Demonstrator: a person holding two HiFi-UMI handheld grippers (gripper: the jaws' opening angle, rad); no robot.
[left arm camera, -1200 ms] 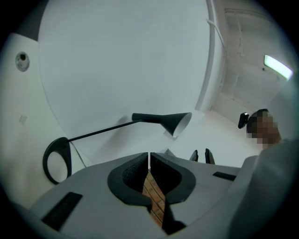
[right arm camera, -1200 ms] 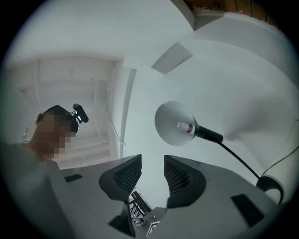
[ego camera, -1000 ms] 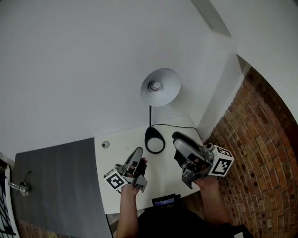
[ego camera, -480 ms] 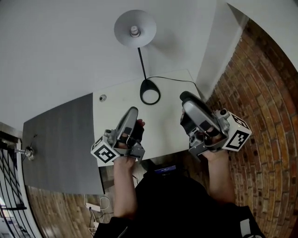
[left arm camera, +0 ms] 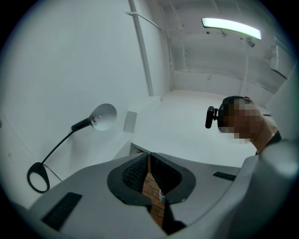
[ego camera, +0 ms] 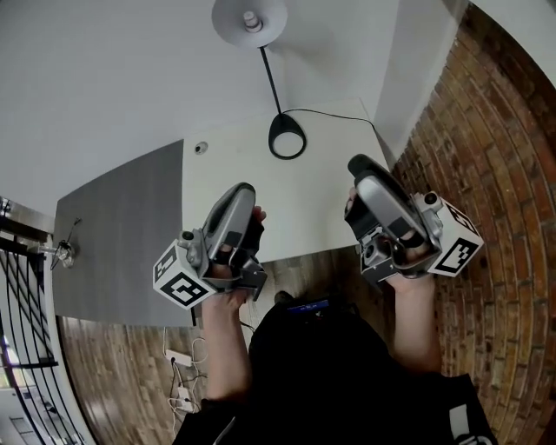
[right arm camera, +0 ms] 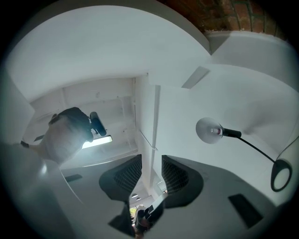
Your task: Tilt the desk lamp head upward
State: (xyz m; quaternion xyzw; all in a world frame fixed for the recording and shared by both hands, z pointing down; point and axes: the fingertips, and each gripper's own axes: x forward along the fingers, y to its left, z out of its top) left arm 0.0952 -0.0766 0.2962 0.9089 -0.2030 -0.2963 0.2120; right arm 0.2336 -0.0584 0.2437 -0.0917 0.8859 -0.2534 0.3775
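Left hand-held gripper (left arm camera: 149, 158) closed empty, right hand-held gripper (right arm camera: 151, 163) parted; desk lamp head (ego camera: 231, 19) shows bulb (ego camera: 252, 17).

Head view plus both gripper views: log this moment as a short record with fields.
lamp: desk lamp with a round grey shade and a thin black stem, standing on a black ring base
surface: white desk, lamp at its far side near the wall
left gripper: jaws together, nothing between them, apart from the lamp
right gripper: jaws apart, nothing between them, apart from the lamp
task state: lamp untouched, tilt not yet begun
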